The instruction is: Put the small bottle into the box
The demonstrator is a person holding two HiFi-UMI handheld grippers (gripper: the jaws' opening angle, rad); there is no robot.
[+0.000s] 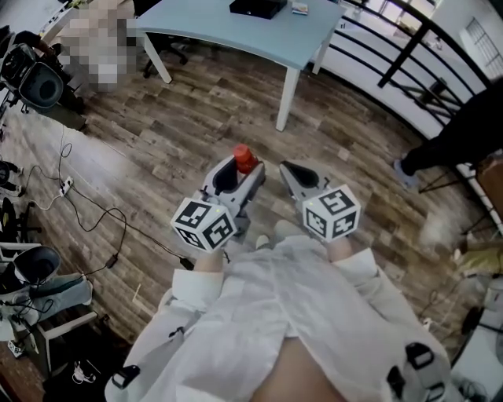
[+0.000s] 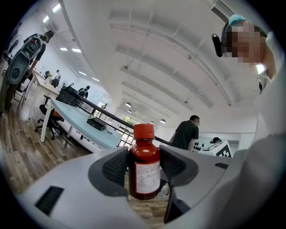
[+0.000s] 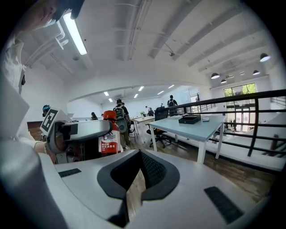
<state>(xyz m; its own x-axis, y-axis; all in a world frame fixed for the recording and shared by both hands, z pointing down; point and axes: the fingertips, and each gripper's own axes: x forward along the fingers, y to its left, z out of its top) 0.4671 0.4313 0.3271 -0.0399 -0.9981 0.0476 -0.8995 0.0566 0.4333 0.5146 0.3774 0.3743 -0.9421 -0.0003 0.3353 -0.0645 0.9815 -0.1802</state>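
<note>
Now, left gripper (image 2: 144,162) clamps bottle (image 2: 144,176), seemingly upright

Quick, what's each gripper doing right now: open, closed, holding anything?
Left gripper: closed on the small bottle.
Right gripper: closed, nothing between its fingers.

Left gripper (image 2: 144,167) clamped; right gripper (image 3: 134,179) closed.

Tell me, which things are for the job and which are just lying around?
For the job: bottle, held in the left gripper jaws. No sure box in view.

Lying about: table, black case on it, floor cables. The right gripper is empty.
</note>
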